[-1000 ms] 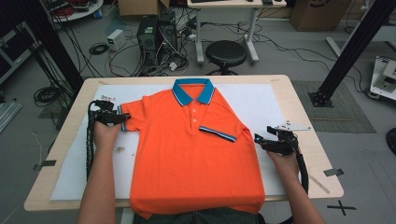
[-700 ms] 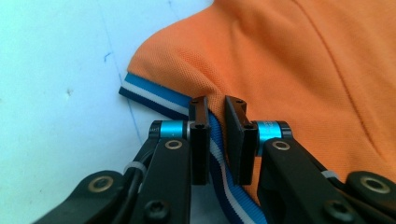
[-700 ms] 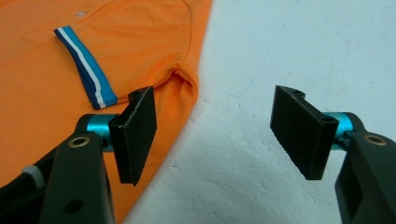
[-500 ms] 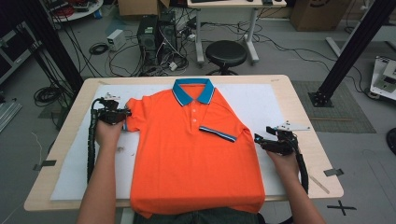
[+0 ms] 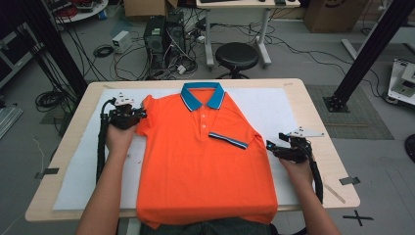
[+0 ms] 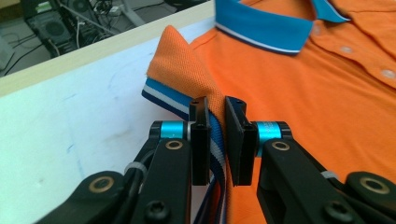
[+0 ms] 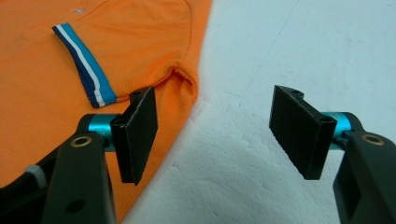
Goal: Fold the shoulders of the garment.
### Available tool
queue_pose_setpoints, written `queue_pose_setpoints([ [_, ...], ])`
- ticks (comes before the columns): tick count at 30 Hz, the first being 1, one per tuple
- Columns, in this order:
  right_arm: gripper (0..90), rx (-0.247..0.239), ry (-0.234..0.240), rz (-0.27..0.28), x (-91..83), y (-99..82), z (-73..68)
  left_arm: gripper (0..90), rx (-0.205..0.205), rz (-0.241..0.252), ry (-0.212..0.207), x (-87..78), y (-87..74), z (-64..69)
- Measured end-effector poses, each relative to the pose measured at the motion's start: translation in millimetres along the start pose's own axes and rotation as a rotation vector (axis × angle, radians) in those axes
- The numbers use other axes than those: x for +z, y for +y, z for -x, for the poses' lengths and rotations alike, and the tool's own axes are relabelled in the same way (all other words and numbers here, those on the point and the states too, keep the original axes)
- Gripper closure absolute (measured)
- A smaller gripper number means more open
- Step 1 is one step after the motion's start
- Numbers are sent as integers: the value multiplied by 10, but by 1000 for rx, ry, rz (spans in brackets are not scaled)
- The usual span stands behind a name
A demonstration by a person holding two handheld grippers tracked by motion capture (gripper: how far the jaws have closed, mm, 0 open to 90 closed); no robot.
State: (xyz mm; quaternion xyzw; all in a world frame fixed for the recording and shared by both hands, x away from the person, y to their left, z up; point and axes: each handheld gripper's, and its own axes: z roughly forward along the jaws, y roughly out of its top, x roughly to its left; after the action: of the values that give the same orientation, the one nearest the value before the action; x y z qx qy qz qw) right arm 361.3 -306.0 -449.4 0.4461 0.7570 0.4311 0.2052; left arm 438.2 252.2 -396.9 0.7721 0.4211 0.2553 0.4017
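Since a second ago the left gripper (image 5: 138,113) has closed on the left sleeve (image 6: 180,70) of the orange polo shirt (image 5: 205,161) and drawn it up and inward — its jaws now pinch the striped cuff (image 6: 163,95), lifted off the white sheet (image 5: 88,166). Across the table (image 5: 320,117), the right gripper (image 5: 270,146) rests just beside the folded right sleeve (image 5: 230,132), jaws spread wide over the shirt's edge.
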Motion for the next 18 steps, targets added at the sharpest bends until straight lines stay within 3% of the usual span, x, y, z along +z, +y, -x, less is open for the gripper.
queue_pose_setpoints([
  [9,333,-2,2,-1,2,1,-1,804,58,-4,-53,123,95,311],
  [13,333,-3,4,-1,3,1,-1,801,113,-14,-64,166,145,506],
  [15,333,-3,5,-2,2,1,-2,782,136,-10,-99,180,183,667],
  [18,333,-5,6,-1,2,1,-1,739,144,8,-138,148,226,802],
])
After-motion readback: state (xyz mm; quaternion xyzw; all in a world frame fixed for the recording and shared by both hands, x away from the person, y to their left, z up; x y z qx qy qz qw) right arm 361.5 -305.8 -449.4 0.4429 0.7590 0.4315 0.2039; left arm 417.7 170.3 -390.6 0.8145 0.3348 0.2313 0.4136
